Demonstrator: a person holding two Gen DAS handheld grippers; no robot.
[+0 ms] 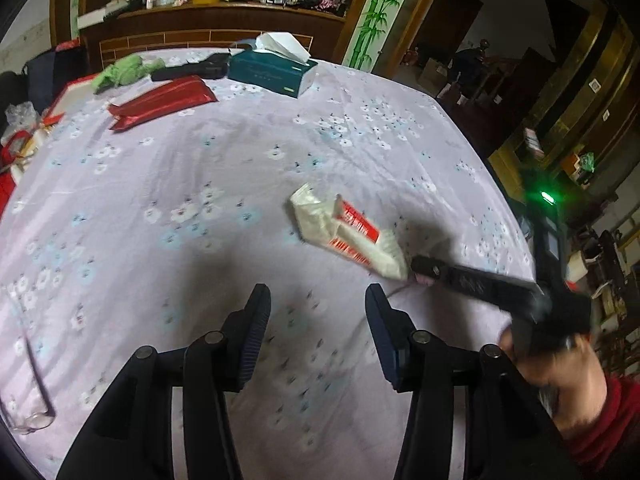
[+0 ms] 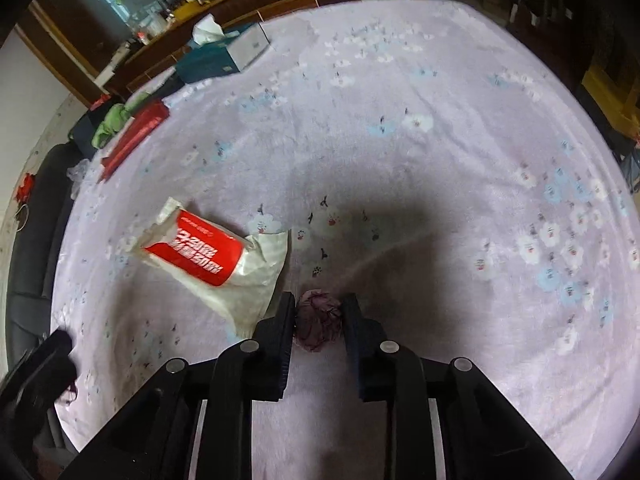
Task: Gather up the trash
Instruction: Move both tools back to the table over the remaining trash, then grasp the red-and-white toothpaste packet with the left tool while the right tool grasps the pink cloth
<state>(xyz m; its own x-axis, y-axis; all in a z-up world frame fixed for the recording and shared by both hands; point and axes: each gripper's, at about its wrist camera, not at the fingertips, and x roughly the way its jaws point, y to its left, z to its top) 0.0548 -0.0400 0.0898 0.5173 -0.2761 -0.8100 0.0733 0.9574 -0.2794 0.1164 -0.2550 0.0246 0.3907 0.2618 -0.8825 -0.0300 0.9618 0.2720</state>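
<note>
A white and red crumpled snack wrapper (image 1: 348, 232) lies on the floral bedsheet (image 1: 200, 184); it also shows in the right wrist view as the wrapper (image 2: 212, 256), left of the fingers. My right gripper (image 2: 318, 308) is shut on a crumpled pinkish-purple paper ball (image 2: 318, 320), just above the sheet. In the left wrist view that right gripper (image 1: 420, 272) reaches in from the right, its tips at the wrapper's near end, held by a hand (image 1: 560, 376). My left gripper (image 1: 318, 300) stands open over bare sheet, short of the wrapper.
A teal tissue box (image 1: 272, 70), a red pouch (image 1: 164, 102), green cloth (image 1: 124, 72) and a black item (image 1: 188, 72) lie at the far side of the bed. A glass (image 1: 24, 408) sits at the left edge. The headboard shelf (image 1: 224, 0) holds clutter.
</note>
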